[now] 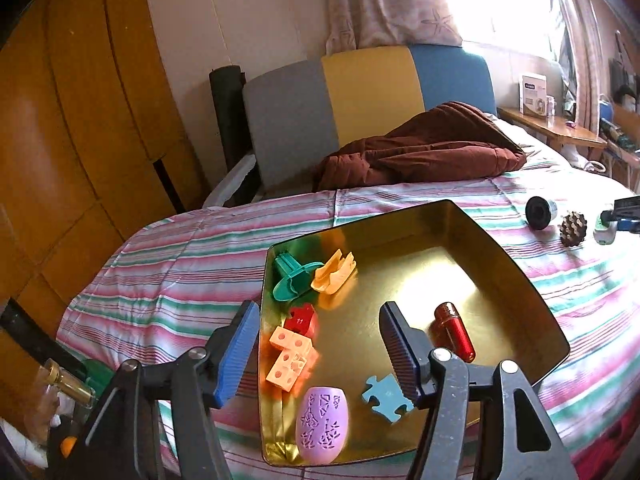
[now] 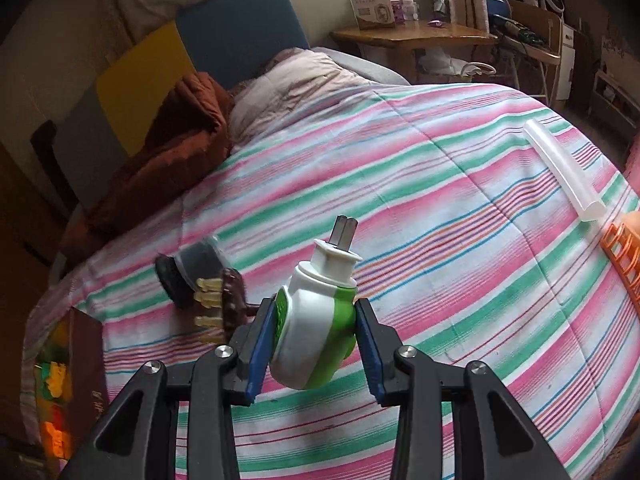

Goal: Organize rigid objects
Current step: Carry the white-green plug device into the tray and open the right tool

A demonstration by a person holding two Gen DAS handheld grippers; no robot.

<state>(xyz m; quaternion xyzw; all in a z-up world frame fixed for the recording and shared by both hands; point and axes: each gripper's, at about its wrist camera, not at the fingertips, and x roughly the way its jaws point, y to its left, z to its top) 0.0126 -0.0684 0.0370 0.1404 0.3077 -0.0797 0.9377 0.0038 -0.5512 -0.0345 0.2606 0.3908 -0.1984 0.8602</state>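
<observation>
My left gripper (image 1: pixel 319 314) hovers open over the gold tin tray (image 1: pixel 500 280), with nothing between its blue pads. In the tray lie a teal piece (image 1: pixel 290 278), a yellow piece (image 1: pixel 334 274), a red block (image 1: pixel 300 320), orange holed cubes (image 1: pixel 288 358), a purple patterned egg (image 1: pixel 322 424), a blue puzzle piece (image 1: pixel 384 398) and a red cylinder (image 1: pixel 454 332). My right gripper (image 2: pixel 315 310) is shut on a white and green plug-in device (image 2: pixel 316 332), prongs pointing away, lifted above the striped bedspread. Beside it are a pine cone (image 2: pixel 230 300) and a black round object (image 2: pixel 188 276).
A clear tube (image 2: pixel 560 168) and an orange basket (image 2: pixel 624 256) lie at the bed's right side. A brown quilt (image 1: pixel 420 152) is heaped by the coloured headboard. A wooden side table (image 2: pixel 412 36) with a box stands beyond the bed, and wooden wardrobes stand to the left.
</observation>
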